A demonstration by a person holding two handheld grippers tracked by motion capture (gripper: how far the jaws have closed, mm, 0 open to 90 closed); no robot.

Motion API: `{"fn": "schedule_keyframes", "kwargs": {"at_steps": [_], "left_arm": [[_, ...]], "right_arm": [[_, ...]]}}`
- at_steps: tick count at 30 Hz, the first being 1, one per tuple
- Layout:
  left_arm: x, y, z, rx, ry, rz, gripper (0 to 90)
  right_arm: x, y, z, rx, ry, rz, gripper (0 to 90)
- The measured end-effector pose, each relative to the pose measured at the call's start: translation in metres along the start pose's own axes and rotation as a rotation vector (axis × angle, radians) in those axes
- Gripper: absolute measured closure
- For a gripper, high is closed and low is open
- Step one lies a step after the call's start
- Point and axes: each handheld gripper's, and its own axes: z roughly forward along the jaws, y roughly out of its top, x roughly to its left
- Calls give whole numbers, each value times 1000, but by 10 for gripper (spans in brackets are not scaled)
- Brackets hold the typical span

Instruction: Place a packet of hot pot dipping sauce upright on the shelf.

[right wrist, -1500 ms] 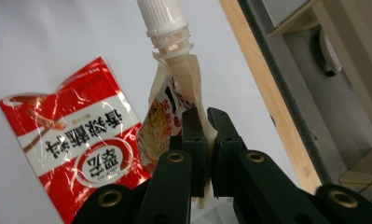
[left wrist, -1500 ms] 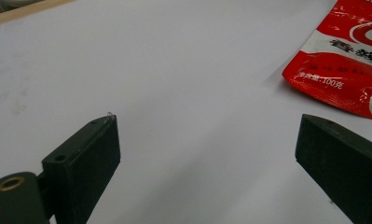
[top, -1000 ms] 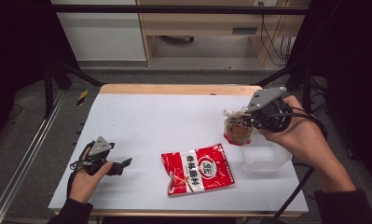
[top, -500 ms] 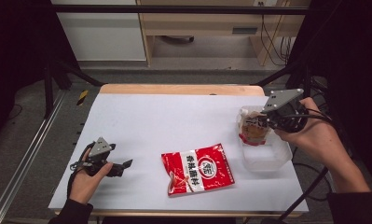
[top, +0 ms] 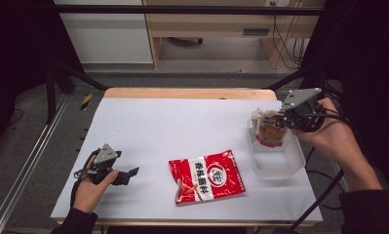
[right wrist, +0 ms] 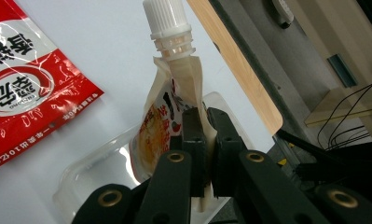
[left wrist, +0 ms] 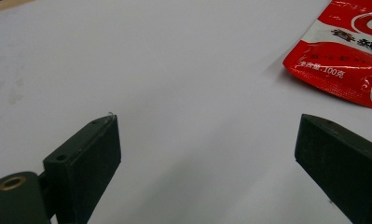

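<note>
**benchwatcher:** So right now the right gripper point(top: 280, 121) has its jaws clamped on a spouted pouch point(top: 269, 129), pinching the flat seam near the side edge, white screw cap point(right wrist: 166, 17) pointing up and away. It hangs over the far end of the clear plastic tub point(top: 275, 163) at the right side of the table point(top: 182, 126). The left gripper point(top: 128, 174) rests near the left edge with its jaws wide apart and nothing between them. Any tips for the drop?

**pouchnerd:** I'd get the pouch's bottom inside the tub walls before letting go, and lower it until it touches the floor of the tub. The grip is off-centre, so it'll probably swing or flop sideways on release. I'd lay it down lengthways, not stand it up. The tub looks light too, so I wouldn't drag against the rim or it may slide.

**benchwatcher:** Makes sense. Can you read anything?

**pouchnerd:** The red sachet point(top: 206, 176) lying flat in the middle near the front edge has white Chinese characters and a round logo. In the left gripper view I can make out "100" with a character after it point(left wrist: 335, 72), likely the weight. The pouch's print has dark lettering over an orange food picture, too creased to read.
</note>
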Motion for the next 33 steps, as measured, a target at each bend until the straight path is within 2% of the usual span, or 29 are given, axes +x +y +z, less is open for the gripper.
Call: {"fn": "schedule_keyframes", "kwargs": {"at_steps": [11, 14, 21, 29, 33], "left_arm": [[0, 1, 2, -7, -29, -17, 75], [0, 0, 2, -5, -30, -14, 75], [0, 0, 4, 3, -31, -15, 75], [-1, 0, 5, 9, -29, -7, 75], [-2, 0, 5, 14, -30, 0, 75]], "right_arm": [[-5, -8, 17, 23, 16, 27, 866], [-8, -6, 23, 24, 9, 30, 866], [-20, 2, 34, 11, -40, 40, 867], [-26, 8, 51, 29, -49, 39, 866], [-27, 7, 56, 34, -38, 35, 866]]}}
